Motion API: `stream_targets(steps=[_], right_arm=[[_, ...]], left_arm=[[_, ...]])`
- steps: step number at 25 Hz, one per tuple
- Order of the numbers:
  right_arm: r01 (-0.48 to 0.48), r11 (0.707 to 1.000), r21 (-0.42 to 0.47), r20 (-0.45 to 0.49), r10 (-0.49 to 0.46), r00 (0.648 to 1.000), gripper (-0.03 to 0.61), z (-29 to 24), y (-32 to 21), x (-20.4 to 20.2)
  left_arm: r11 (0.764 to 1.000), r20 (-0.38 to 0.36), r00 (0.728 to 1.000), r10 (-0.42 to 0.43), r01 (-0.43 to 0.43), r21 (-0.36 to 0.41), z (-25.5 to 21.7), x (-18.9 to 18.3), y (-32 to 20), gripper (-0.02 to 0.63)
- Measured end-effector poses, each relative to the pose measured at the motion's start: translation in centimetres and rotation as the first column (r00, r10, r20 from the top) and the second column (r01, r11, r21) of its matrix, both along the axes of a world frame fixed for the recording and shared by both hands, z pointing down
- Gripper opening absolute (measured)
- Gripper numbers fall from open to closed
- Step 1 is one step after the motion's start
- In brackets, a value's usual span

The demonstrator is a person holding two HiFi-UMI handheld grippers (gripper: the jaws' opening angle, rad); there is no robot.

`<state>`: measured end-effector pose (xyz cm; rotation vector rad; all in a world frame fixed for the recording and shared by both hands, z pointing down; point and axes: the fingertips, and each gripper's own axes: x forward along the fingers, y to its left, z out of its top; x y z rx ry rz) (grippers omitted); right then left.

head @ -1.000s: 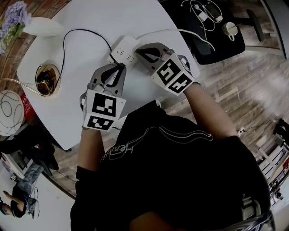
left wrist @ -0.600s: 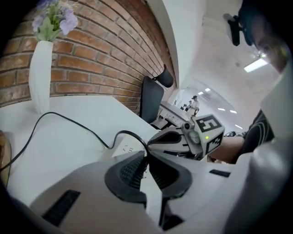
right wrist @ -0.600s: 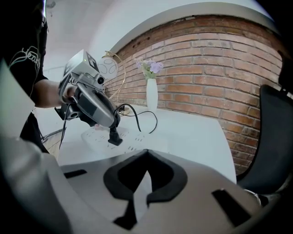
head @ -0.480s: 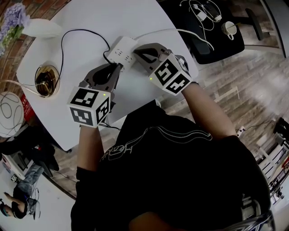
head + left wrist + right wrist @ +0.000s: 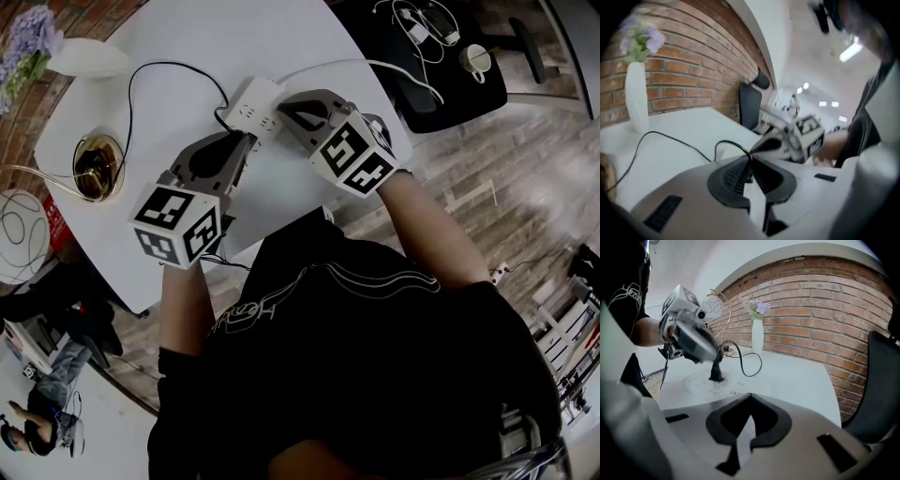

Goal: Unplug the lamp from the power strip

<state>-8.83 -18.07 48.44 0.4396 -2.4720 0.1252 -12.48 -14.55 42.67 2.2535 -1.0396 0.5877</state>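
Observation:
A white power strip [image 5: 251, 103] lies on the white table [image 5: 187, 37]. A black plug [image 5: 715, 373] stands upright in the power strip [image 5: 701, 380], and its black cord [image 5: 150, 70] loops back to the gold lamp base [image 5: 98, 164]. My left gripper [image 5: 246, 139] is shut on the plug; in the left gripper view the cord [image 5: 731, 144] comes out at the tips of the left gripper [image 5: 750, 158]. My right gripper [image 5: 284, 105] is shut, its tips down on the strip's near end. The right gripper [image 5: 750, 397] holds nothing.
A white vase [image 5: 89, 58] with purple flowers stands at the table's far left by the brick wall. The strip's white cable [image 5: 356, 66] runs right toward a black chair [image 5: 441, 66] loaded with small items. The table's edge is close to my body.
My left gripper has rolled over to the left, its marker cube swinging outward, while its tips stay on the plug. The right gripper and the strip have barely moved.

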Motion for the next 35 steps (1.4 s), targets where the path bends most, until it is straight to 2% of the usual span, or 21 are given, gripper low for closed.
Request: stream_targets(steps=[1, 2, 4, 5, 9, 13, 15, 18, 25, 32, 35], right_arm=[[0.003, 1.0, 0.001, -0.001, -0.003, 1.0, -0.005, 0.0, 0.0, 0.0], [0.005, 1.0, -0.001, -0.003, -0.005, 1.0, -0.005, 0.0, 0.0, 0.0], [0.008, 1.0, -0.011, -0.01, -0.008, 1.0, -0.005, 0.0, 0.0, 0.1], [0.009, 1.0, -0.016, -0.014, -0.01, 1.0, -0.005, 0.0, 0.1, 0.1], [0.015, 1.0, -0.016, -0.029, -0.015, 0.999, -0.005, 0.1, 0.1, -0.1], [-0.012, 0.999, -0.045, -0.017, 0.012, 1.0, -0.003, 0.1, 0.1, 0.0], [-0.016, 0.997, -0.071, 0.018, 0.018, 1.0, -0.003, -0.5, 0.5, 0.0], [-0.027, 0.998, -0.064, 0.11, 0.034, 0.993, -0.003, -3.1, 1.1, 0.0], [-0.047, 0.994, -0.096, 0.294, 0.074, 0.953, -0.003, -10.2, 3.8, 1.6], [-0.049, 0.997, -0.067, 0.401, 0.072, 0.913, -0.003, -16.3, 7.7, 4.0], [-0.033, 0.996, -0.083, 0.448, 0.066, 0.892, -0.004, -18.4, 10.2, 5.2]], left_arm=[[0.999, -0.052, 0.998, -0.032, 0.033, 0.022, -1.5, -0.5, -0.8, 0.028], [0.998, -0.053, 0.998, -0.043, 0.045, 0.049, -2.7, -0.9, -1.6, 0.028], [0.996, 0.003, 1.0, -0.027, 0.026, 0.083, -4.0, -1.5, -2.6, 0.029], [0.996, 0.007, 1.0, -0.019, 0.018, 0.087, -4.4, -1.6, -2.7, 0.029], [0.996, -0.034, 0.999, -0.029, 0.031, 0.079, -5.2, -2.0, -2.4, 0.029], [0.995, -0.11, 0.991, -0.082, 0.088, 0.051, -5.4, -2.6, -1.8, 0.031], [0.992, -0.145, 0.984, -0.104, 0.114, 0.056, -6.0, -2.9, -1.4, 0.031], [0.987, -0.188, 0.974, -0.123, 0.139, 0.076, -7.2, -2.9, -0.7, 0.031], [0.978, -0.212, 0.965, -0.154, 0.18, 0.108, -9.6, -1.6, 2.6, 0.031], [0.96, -0.243, 0.954, -0.174, 0.22, 0.175, -13.1, -0.8, 6.9, 0.031], [0.956, -0.227, 0.959, -0.169, 0.215, 0.198, -14.5, -0.1, 9.4, 0.031]])
